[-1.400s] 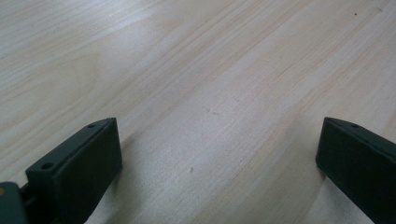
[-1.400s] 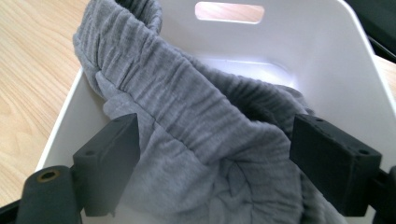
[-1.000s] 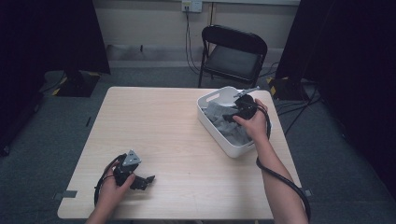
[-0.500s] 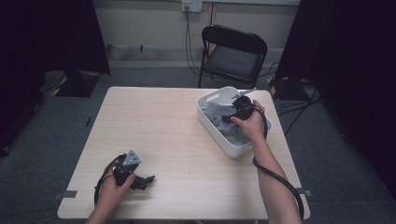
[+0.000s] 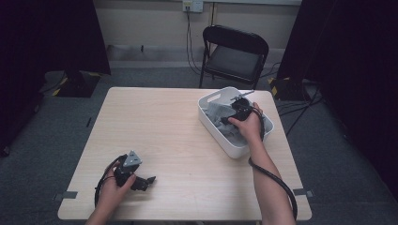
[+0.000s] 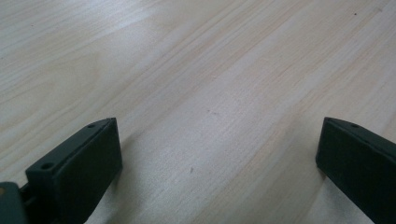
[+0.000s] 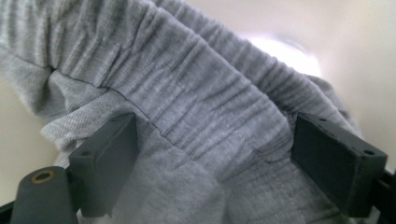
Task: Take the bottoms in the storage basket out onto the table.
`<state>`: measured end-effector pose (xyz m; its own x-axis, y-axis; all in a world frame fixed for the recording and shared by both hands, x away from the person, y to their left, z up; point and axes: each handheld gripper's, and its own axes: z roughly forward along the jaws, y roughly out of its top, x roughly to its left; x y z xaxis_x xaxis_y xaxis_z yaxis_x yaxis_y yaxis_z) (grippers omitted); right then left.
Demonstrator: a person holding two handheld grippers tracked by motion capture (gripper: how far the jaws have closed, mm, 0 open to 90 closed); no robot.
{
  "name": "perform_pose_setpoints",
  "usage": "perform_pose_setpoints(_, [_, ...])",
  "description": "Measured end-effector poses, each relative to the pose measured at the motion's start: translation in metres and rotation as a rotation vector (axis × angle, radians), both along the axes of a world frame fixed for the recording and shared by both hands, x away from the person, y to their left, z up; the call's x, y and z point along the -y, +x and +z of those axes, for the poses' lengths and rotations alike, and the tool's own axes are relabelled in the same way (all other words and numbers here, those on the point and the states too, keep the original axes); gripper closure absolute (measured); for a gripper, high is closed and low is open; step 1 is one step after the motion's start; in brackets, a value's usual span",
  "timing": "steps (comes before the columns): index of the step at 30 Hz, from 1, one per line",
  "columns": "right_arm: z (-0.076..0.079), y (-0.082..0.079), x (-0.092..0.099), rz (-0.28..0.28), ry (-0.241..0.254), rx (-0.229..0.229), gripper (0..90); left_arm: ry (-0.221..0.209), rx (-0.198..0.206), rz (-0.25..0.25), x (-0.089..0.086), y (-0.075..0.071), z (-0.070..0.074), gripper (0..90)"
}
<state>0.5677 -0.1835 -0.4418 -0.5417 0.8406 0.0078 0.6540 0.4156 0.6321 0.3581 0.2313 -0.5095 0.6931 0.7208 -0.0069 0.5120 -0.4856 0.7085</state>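
Note:
A grey knitted garment (image 5: 217, 113) lies bunched in a white plastic bin (image 5: 217, 95) at the table's right side. My right gripper (image 5: 231, 117) reaches down into the bin. In the right gripper view its jaws stand wide apart, pressed into the grey garment (image 7: 205, 116), with a gathered, ribbed band of the cloth lying between them; my right gripper (image 7: 212, 163) is open. My left gripper (image 5: 146, 182) rests low on the table near the front left corner. In the left gripper view my left gripper (image 6: 217, 161) is open over bare wood.
The light wooden table (image 5: 164, 122) has its front edge close to my left hand. A black folding chair (image 5: 234, 51) stands behind the table's far edge, near the bin. Cables trail on the floor at the right (image 5: 300, 108).
My right hand has pushed the gripper a little deeper and leftward into the bin's cloth. The left gripper has stayed where it was.

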Motion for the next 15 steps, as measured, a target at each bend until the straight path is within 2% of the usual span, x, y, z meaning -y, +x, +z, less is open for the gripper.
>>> perform_pose_setpoints(10, [-0.013,0.002,-0.004,-0.019,-0.004,0.021,14.5,0.003,0.001,-0.007,0.000,0.001,0.000,0.0])
perform_pose_setpoints(15, [-0.019,0.002,-0.003,-0.026,0.010,0.037,15.2,0.003,0.001,-0.007,0.000,0.001,0.000,0.0])
